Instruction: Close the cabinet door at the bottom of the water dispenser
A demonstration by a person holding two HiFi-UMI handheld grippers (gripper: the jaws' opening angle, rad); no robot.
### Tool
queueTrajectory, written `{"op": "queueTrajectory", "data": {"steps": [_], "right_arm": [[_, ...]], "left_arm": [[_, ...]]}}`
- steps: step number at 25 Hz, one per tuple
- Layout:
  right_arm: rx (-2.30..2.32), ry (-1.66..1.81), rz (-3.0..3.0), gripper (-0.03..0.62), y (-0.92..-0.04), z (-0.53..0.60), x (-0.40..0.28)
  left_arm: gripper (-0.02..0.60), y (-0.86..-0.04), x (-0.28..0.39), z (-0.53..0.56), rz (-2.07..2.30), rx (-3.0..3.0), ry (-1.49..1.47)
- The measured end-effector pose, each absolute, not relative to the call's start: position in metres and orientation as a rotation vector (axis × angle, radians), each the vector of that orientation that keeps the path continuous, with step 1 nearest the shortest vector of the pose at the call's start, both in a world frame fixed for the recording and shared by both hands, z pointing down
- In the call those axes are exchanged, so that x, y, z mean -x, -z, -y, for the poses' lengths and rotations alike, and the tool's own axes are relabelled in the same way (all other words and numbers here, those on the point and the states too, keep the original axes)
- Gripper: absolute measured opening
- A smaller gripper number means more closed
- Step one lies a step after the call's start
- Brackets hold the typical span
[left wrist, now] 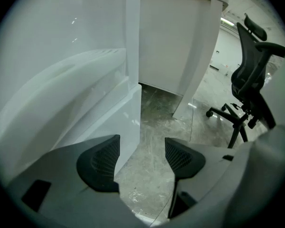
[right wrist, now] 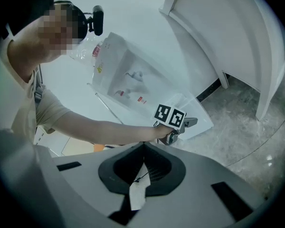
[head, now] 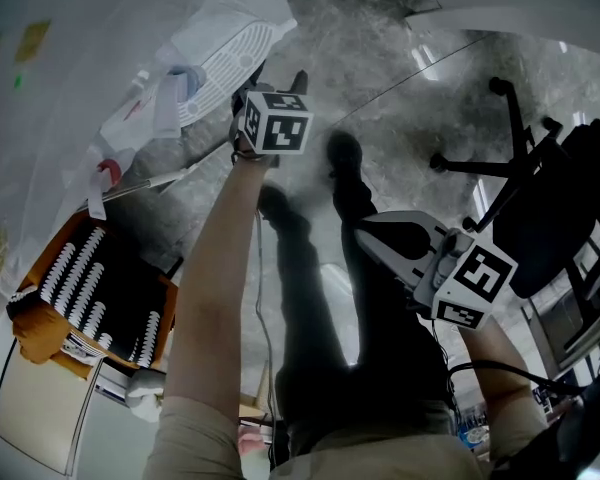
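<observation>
The left tool had its jaws apart with nothing between them, only grey marble floor showing in the gap; its left pad sat just beside the white lower front of the water dispenser; the cabinet door lay at that bottom end, right by this tool, though whether it sat flush could not be told; the right tool, held back nearer the person's body, had its jaws pressed together, with a small white tag lying at their seam; the person's forearm stretched out to the left tool; farther right stood a curved white partition and a black office chair.
</observation>
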State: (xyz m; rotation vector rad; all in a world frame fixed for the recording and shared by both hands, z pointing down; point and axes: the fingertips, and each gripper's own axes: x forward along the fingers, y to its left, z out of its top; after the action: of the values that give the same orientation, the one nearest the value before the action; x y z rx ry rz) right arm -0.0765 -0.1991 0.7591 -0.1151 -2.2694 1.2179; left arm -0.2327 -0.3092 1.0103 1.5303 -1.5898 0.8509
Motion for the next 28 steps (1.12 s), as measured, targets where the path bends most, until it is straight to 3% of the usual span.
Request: {"op": "queueTrajectory", "data": {"steps": [28], "right_arm": [[0.099, -1.203, 2.245, 0.000, -0.764, 0.196, 0.070]], "left_arm": [[0.288, -1.027, 0.220, 0.278, 1.453, -1.518, -0.921]]}}
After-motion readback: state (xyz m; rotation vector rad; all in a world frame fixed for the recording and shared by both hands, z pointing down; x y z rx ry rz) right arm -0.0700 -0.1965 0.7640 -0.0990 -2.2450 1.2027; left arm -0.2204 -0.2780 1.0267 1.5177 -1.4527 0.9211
